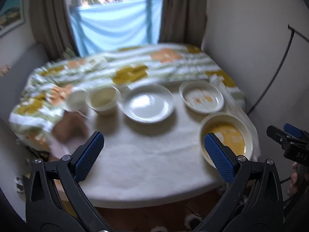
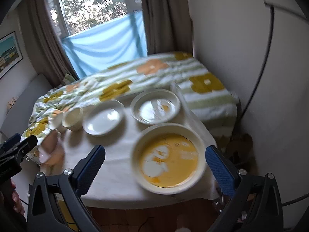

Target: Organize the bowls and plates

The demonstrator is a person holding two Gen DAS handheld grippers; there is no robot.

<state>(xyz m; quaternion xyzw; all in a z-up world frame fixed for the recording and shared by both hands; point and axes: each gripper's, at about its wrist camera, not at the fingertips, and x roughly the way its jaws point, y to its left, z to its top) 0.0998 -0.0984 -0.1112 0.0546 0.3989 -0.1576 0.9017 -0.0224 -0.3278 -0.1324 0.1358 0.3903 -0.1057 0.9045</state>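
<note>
On the tabletop (image 1: 135,162), a cup (image 1: 77,99), bowl (image 1: 103,99), plate (image 1: 148,103) and dish (image 1: 201,97) stand in a row left to right; a larger dish (image 1: 227,138) sits nearer, at right. A blanket (image 1: 135,67) lies behind.

The bench (image 1: 146,166) was white. A cream bowl (image 2: 168,158) had a yellow-orange inside; the plate (image 1: 148,102) was plain white. The cloth (image 1: 135,65) bore green stripes with mustard and orange flowers. Tool pads (image 1: 88,154) were blue.
</note>
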